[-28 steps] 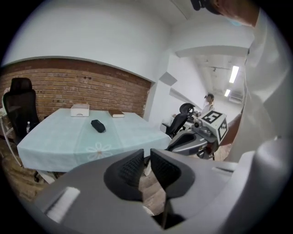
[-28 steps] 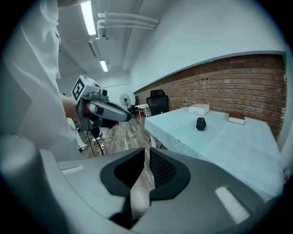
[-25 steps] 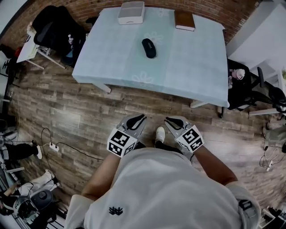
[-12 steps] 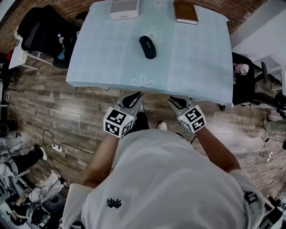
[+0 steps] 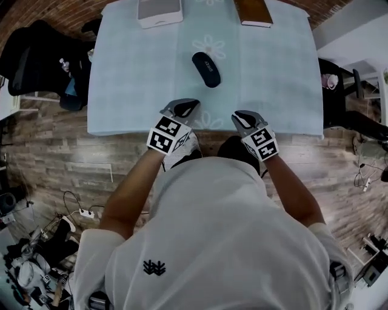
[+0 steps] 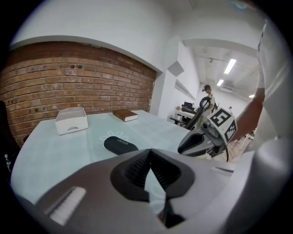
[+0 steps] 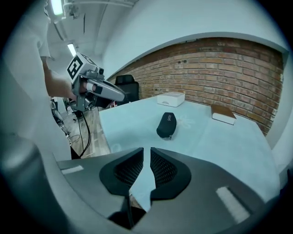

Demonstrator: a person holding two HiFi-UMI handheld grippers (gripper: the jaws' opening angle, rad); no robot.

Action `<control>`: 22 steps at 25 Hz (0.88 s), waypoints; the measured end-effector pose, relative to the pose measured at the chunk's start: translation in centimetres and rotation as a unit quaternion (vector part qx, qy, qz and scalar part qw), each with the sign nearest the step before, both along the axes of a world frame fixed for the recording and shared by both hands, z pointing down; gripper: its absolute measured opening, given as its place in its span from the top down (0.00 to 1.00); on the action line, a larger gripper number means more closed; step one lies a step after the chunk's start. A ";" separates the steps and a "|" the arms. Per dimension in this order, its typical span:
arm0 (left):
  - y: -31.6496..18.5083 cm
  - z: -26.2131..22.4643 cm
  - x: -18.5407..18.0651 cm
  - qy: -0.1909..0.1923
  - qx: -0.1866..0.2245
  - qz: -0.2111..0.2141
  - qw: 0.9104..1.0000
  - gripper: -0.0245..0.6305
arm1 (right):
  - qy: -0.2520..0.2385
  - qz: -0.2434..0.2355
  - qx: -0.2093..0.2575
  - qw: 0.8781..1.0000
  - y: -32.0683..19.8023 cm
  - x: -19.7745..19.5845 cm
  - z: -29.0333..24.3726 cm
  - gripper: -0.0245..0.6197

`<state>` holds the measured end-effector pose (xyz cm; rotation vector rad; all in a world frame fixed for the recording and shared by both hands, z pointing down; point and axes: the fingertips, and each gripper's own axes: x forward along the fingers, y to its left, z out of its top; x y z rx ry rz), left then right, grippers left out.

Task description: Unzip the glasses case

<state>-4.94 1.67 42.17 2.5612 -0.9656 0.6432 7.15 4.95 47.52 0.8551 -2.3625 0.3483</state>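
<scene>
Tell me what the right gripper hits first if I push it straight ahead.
Likely the glasses case, lying almost dead ahead on the table; nothing stands between, though depth is unclear.

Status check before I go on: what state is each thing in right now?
Glasses case: looks zipped shut, lying flat on the table, untouched.
Left hand-held gripper: jaws shut, empty.
Right hand-held gripper: jaws a slit apart, empty.
Book: closed.
</scene>
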 end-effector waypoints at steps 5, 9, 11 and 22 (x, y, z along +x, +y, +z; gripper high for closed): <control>-4.6 3.0 0.6 -0.008 -0.016 0.009 1.000 0.88 | 0.015 0.010 -0.020 1.000 -3.1 -1.0 2.6 0.92; -8.6 4.6 2.2 -0.021 -0.026 0.004 0.999 0.88 | 0.027 -0.005 -0.014 1.000 -6.5 -1.6 4.4 0.92; -10.3 5.4 2.8 -0.032 -0.031 0.003 0.999 0.88 | 0.034 -0.014 -0.023 0.999 -7.7 -1.9 5.4 0.92; -14.9 8.7 5.3 -0.064 -0.049 0.035 0.996 0.88 | 0.081 -0.111 -0.011 0.990 -11.0 -4.1 10.0 0.85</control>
